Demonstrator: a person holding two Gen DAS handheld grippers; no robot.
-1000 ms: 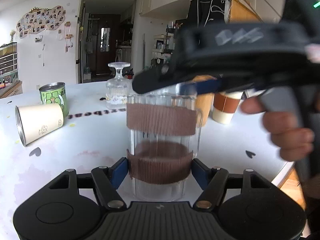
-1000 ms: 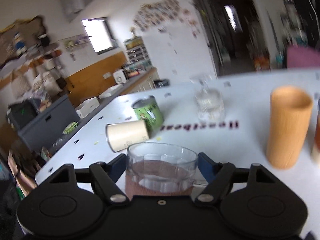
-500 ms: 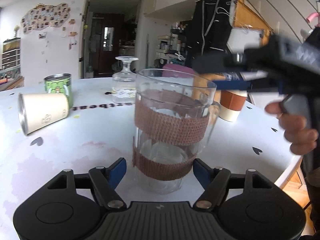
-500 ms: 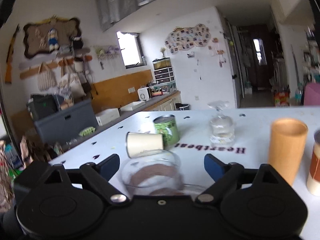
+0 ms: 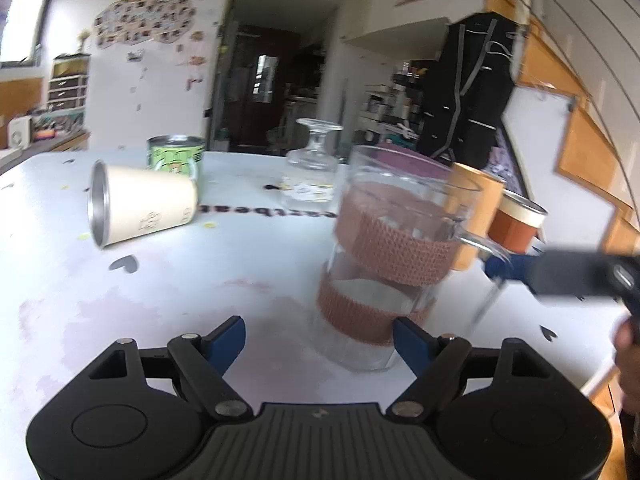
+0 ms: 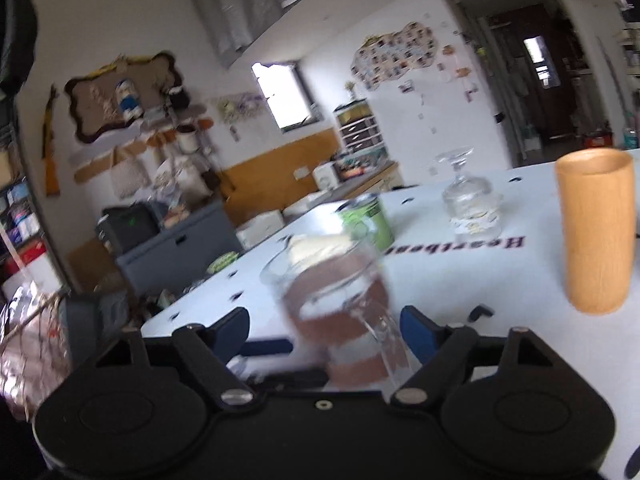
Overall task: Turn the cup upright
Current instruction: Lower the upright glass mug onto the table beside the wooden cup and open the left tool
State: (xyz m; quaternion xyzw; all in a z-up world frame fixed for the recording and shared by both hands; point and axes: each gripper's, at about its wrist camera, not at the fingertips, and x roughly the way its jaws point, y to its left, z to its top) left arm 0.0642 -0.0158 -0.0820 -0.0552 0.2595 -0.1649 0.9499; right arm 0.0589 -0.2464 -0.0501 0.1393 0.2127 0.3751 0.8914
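A clear glass mug (image 5: 388, 256) with two brown knitted bands stands mouth up on the white table (image 5: 160, 292). It looks slightly tilted and blurred. My left gripper (image 5: 320, 340) is open, and the mug's base is just inside its right finger (image 5: 412, 344). My right gripper (image 6: 324, 328) is open, with the mug (image 6: 336, 304) between its fingers and not pinched. The right gripper's finger (image 5: 560, 272) shows at the right in the left wrist view, beside the mug's handle.
A cream cup (image 5: 140, 208) lies on its side at the left. A green can (image 5: 176, 156) stands behind it. A stemmed glass (image 5: 312, 172) stands upside down. A tall wooden cup (image 6: 596, 232) and an orange paper cup (image 5: 516, 220) stand at the right, near the table edge.
Both grippers have let go of the mug and opened. The right gripper has drawn back and down to the right. The left gripper has shifted left, so the mug sits off-centre.
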